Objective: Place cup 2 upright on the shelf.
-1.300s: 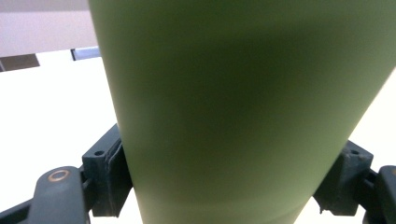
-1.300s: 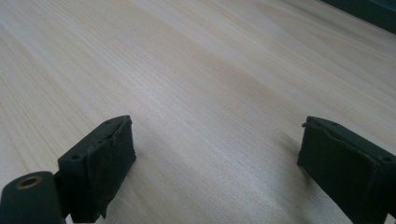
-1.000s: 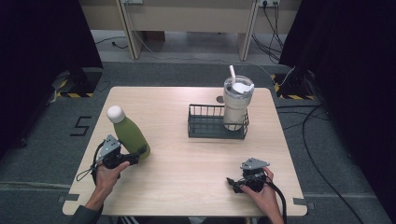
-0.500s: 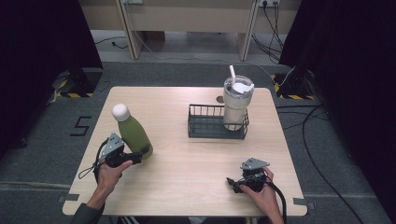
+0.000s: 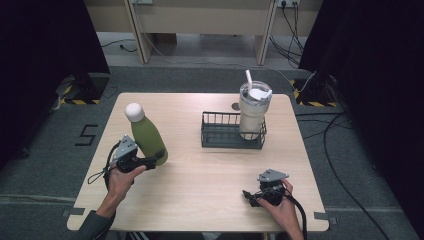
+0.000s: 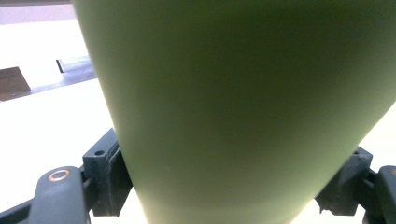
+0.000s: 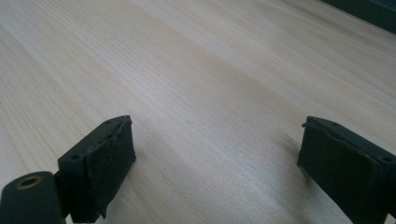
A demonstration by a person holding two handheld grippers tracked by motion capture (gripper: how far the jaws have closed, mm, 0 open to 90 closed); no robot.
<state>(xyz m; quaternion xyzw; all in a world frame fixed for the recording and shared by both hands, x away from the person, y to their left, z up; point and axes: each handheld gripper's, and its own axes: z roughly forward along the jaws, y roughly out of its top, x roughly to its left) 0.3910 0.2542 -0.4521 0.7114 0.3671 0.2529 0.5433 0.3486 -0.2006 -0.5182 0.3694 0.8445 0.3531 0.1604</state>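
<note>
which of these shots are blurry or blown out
Left gripper view: the green bottle sits too close, soft and unfocused, with the table behind it blown out white. Right gripper view: jaws sharp, far wood soft. High view: evenly lit, dark at the sides.

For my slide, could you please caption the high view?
Left gripper clamps a tilted olive-green bottle; right gripper rests open on the wooden table.

green bottle (image 5: 148,138) tipped more upright than a second ago, white cap (image 5: 134,111) risen, left gripper (image 5: 150,162) turned with it
</note>
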